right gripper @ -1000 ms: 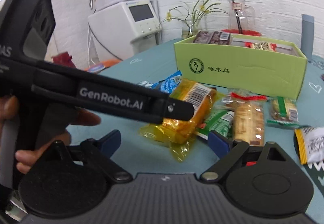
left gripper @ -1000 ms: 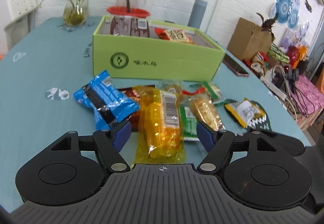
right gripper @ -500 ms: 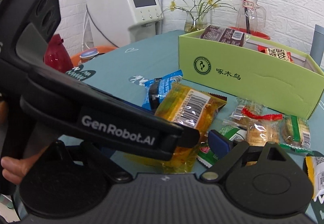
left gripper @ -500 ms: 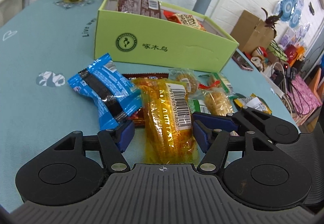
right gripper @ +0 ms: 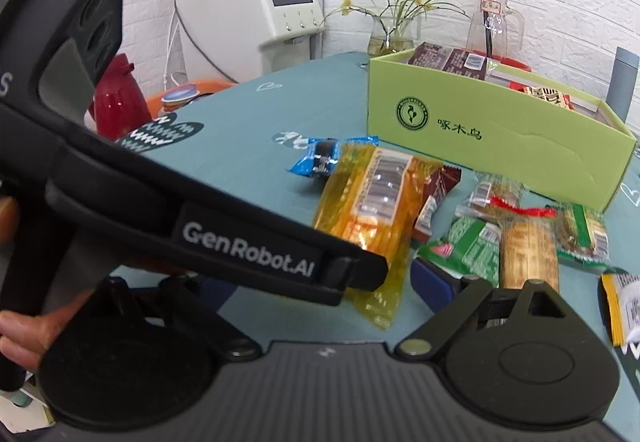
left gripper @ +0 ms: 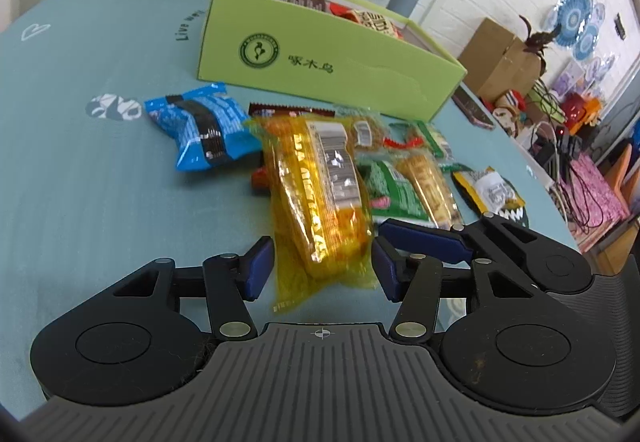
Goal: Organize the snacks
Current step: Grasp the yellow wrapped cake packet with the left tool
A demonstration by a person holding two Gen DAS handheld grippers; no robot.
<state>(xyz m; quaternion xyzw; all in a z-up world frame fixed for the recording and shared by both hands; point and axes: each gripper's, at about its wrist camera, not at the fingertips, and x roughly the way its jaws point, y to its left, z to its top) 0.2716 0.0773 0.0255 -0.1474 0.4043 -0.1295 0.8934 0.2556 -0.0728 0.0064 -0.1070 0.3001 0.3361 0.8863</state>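
Left gripper (left gripper: 322,268): fingers (left gripper: 256,270) have just been closing around the yellow pack's (left gripper: 320,194) near end, a sliver of gap either side.
Right gripper (right gripper: 320,282): spread wide, empty, just beside the left.
Yellow pack: flat on the bench (left gripper: 100,182) among loose snacks.
Box (left gripper: 320,62): green, behind the snacks, holding packets.

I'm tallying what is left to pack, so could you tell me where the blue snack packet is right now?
In the left wrist view the blue snack packet lies on the teal table, left of the yellow packet and in front of the green box.
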